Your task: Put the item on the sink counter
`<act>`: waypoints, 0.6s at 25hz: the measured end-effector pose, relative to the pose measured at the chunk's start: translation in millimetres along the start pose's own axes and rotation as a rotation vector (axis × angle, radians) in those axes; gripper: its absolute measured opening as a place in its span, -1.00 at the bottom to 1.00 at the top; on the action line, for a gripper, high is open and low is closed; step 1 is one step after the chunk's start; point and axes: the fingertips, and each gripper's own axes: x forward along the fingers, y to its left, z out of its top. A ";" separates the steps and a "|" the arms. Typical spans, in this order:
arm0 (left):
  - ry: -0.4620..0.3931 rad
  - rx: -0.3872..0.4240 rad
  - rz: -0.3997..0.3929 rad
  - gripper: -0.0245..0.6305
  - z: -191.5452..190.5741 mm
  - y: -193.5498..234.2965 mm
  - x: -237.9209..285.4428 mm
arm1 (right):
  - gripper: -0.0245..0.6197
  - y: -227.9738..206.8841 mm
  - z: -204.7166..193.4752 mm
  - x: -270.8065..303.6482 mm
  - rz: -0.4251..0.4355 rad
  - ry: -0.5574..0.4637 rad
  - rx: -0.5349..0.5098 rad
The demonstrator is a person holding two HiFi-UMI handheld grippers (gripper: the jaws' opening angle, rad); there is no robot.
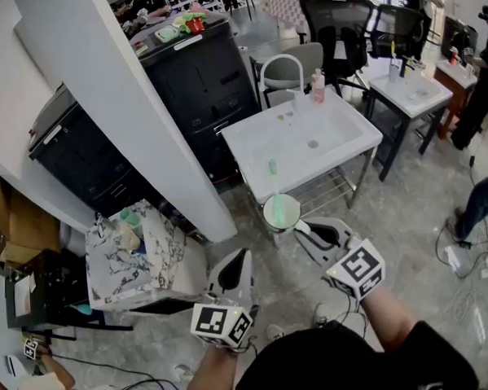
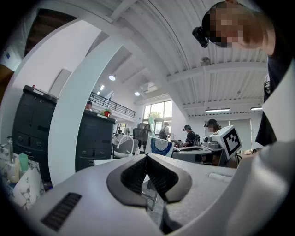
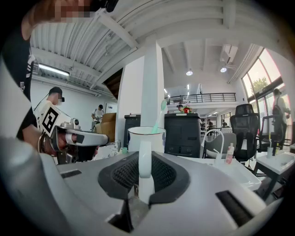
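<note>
A white mug point(image 1: 280, 211) with a green toothbrush point(image 1: 273, 180) standing in it hangs in the air just short of the white sink counter point(image 1: 249, 141). My right gripper point(image 1: 301, 225) is shut on the mug's handle point(image 3: 144, 161); in the right gripper view the mug point(image 3: 146, 138) stands upright straight ahead of the jaws. My left gripper point(image 1: 239, 260) is lower left of the mug, shut with nothing in it, its pads point(image 2: 138, 173) meeting. In the left gripper view the mug point(image 2: 159, 146) shows a blue pattern.
The sink counter carries a curved faucet point(image 1: 280, 66) and a pink soap bottle point(image 1: 317, 86). A white pillar point(image 1: 142, 114) and black cabinets point(image 1: 189, 79) stand to the left. A marbled box point(image 1: 137, 253) is lower left. A second sink table point(image 1: 418, 91), office chairs point(image 1: 341, 22) and a person's leg point(image 1: 481, 202) are on the right.
</note>
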 end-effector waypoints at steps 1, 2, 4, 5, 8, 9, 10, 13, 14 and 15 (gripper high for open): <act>-0.001 0.001 0.000 -0.92 -0.2 1.1 0.7 | -0.75 -0.5 0.0 1.3 0.000 -0.002 0.000; -0.002 0.001 0.000 -0.91 -0.3 2.2 1.5 | -0.75 -1.1 -0.2 2.5 -0.001 -0.003 -0.001; -0.005 0.002 0.000 -0.91 -0.8 4.1 2.8 | -0.75 -2.5 -1.5 4.6 -0.001 -0.003 -0.003; -0.005 0.001 -0.001 -0.91 -1.1 4.9 3.4 | -0.75 -3.1 -2.1 5.3 -0.003 -0.003 -0.001; -0.003 0.003 -0.001 -0.91 -1.6 6.1 4.6 | -0.75 -4.6 -0.7 5.6 -0.010 -0.009 0.015; -0.004 0.003 0.000 -0.91 -1.4 6.0 4.8 | -0.75 -5.0 -0.3 5.1 -0.010 -0.011 0.018; -0.005 0.004 0.000 -0.91 -1.4 6.0 4.9 | -0.75 -5.5 -0.6 4.5 -0.010 -0.012 0.019; -0.005 0.008 0.001 -0.86 -2.7 4.7 6.1 | -0.75 -8.0 -2.5 1.6 -0.017 -0.010 0.020; -0.004 0.010 0.001 -0.75 -3.4 3.6 7.3 | -0.75 -9.6 -3.2 0.3 -0.019 -0.010 0.020; -0.002 0.010 0.001 -0.67 -3.8 2.1 8.6 | -0.75 -11.5 -3.6 -1.1 -0.021 -0.009 0.021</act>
